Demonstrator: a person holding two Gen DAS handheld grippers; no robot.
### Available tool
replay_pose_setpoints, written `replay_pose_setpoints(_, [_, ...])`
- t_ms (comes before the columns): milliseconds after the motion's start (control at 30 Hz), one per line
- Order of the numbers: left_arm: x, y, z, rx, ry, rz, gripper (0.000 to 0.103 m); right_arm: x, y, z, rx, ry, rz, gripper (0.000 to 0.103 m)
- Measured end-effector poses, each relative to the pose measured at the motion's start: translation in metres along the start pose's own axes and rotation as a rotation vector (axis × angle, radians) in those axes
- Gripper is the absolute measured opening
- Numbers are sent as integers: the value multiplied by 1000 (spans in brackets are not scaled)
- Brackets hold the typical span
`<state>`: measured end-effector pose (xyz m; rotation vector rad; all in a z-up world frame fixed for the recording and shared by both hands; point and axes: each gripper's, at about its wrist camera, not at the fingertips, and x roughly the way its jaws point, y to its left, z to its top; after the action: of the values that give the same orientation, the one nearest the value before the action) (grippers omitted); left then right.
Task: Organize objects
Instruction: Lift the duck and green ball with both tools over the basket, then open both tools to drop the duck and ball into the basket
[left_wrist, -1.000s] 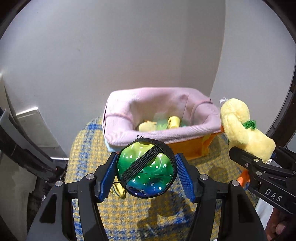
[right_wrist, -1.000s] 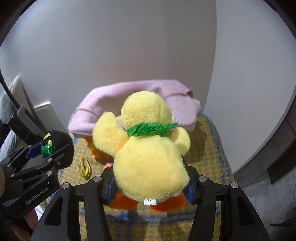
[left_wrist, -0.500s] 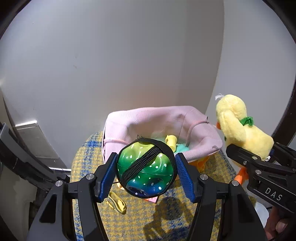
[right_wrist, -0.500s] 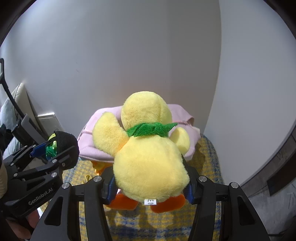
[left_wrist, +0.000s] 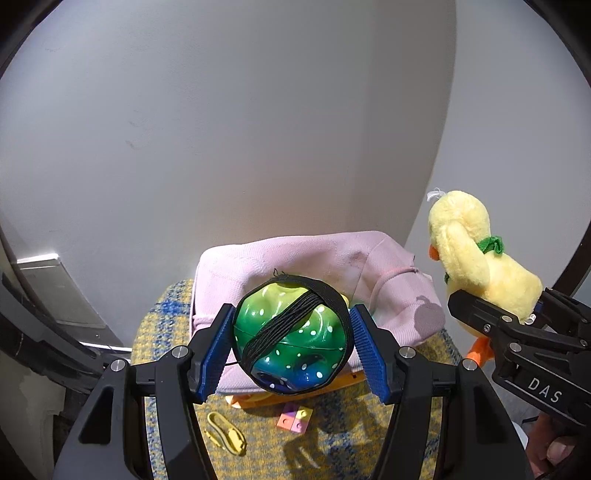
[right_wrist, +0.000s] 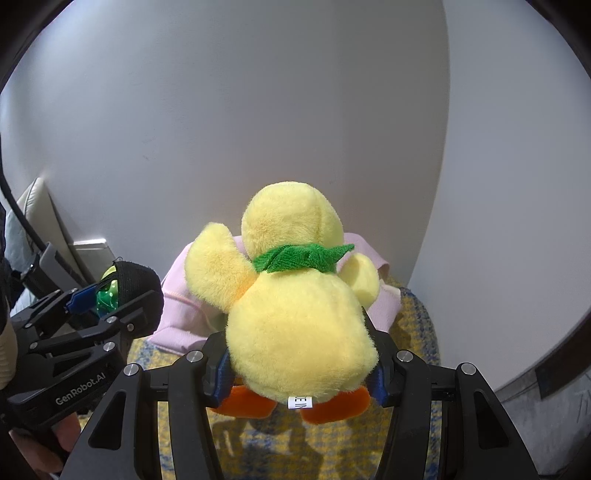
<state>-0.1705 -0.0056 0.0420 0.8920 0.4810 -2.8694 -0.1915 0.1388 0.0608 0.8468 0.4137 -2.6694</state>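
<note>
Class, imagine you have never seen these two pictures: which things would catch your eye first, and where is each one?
First comes the yellow plush duck with its green neck scarf, clamped in the right gripper and filling the middle of the right wrist view. Next is the green-and-blue spotted ball, wrapped in a black band and pinched in the left gripper. Behind both sits the pink fabric basket on a yellow-and-blue checked cloth.

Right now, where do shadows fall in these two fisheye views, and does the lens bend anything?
Left wrist view: a duck-shaped shadow lies on the pink basket; the wall corner bows. Right wrist view: the plush duck is sharp and evenly lit, with gripper shadows on the yellow mat below.
</note>
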Motion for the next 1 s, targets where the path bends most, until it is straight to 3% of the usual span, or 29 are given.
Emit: replay_pose_setpoints(1000, [90,-1,25,1,83,-61,64,116,-14,58,-1,66,36,59])
